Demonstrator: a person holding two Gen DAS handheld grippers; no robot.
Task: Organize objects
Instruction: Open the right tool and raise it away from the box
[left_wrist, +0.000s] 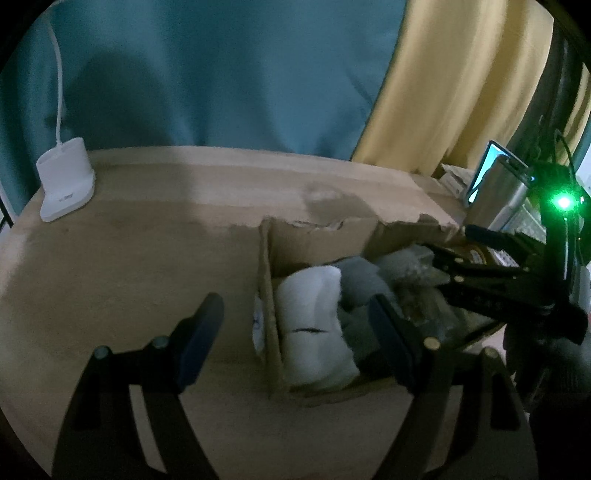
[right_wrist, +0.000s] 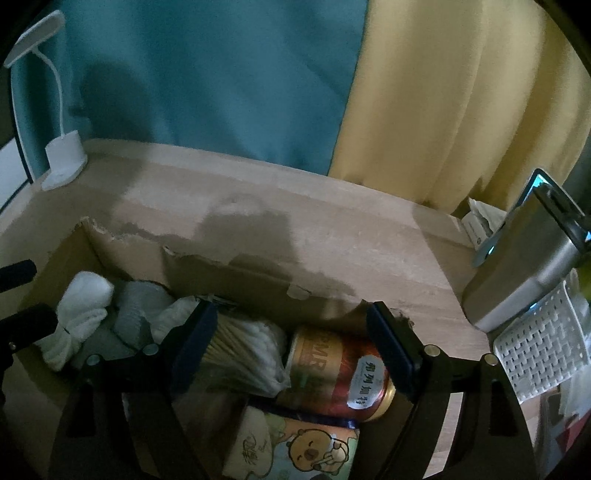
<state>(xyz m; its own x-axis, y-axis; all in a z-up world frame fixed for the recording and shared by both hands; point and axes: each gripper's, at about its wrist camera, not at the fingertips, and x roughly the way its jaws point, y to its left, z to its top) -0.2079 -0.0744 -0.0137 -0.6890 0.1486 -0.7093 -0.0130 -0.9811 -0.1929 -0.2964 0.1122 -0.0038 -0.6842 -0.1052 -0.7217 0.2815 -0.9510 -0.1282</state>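
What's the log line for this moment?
left gripper: open, over cardboard box | right gripper: open, over red can | socks: boxed

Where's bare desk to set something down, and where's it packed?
Bare: desk between lamp base and cardboard box, plus the strip behind the box up to the curtains. Packed: box interior and the right edge by the silver case and white basket.

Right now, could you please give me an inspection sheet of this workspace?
Surface: wooden table, mostly bare.
Job's things: torn cardboard box holding white socks, grey socks, cotton swabs, red can, cartoon tissue pack.
Clutter: silver case, white basket.
Grippers: left gripper open over socks; right gripper open over can.
Cables: nothing seen clearly.
Surroundings: desk lamp, teal curtain, yellow curtain.
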